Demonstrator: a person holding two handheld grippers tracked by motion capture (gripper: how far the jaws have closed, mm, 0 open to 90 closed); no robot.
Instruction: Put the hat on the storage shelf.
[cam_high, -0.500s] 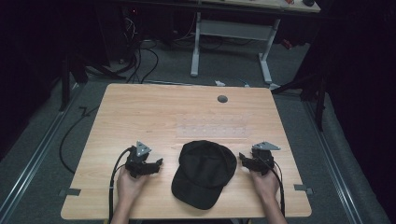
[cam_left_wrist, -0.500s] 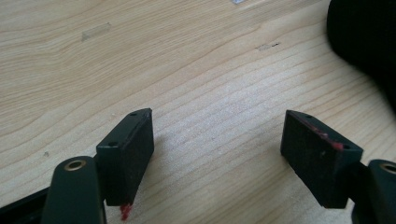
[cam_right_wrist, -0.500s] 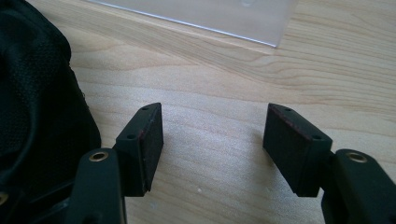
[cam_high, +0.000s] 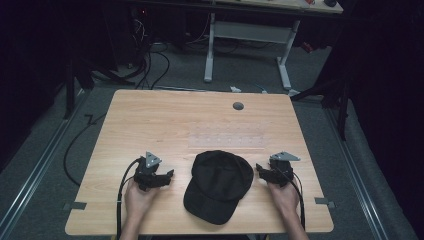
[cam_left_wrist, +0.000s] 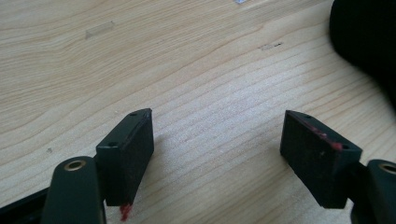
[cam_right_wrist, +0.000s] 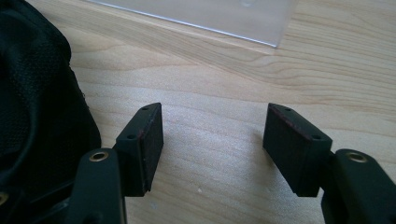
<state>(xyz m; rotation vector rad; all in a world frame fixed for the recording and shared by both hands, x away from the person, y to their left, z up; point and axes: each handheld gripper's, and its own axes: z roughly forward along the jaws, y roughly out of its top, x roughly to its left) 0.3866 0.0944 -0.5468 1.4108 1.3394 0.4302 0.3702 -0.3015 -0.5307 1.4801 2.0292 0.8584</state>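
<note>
Now at start: black cap (cam_high: 218, 185) lies near table (cam_high: 150, 120) edge, between my hands. Left gripper (cam_high: 167, 176) and right gripper (cam_high: 260, 170) both gaping, empty, flanking it. Next, I judge: close in on cap's sides.

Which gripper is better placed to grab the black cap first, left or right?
Probably the right gripper: its open jaws sit almost against the cap, while a strip of bare table separates the open left gripper from it.

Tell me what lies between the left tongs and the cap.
Nothing: in the high view a bare strip of table separates the left tongs from the cap. The left gripper view shows plain wood there too.
</note>
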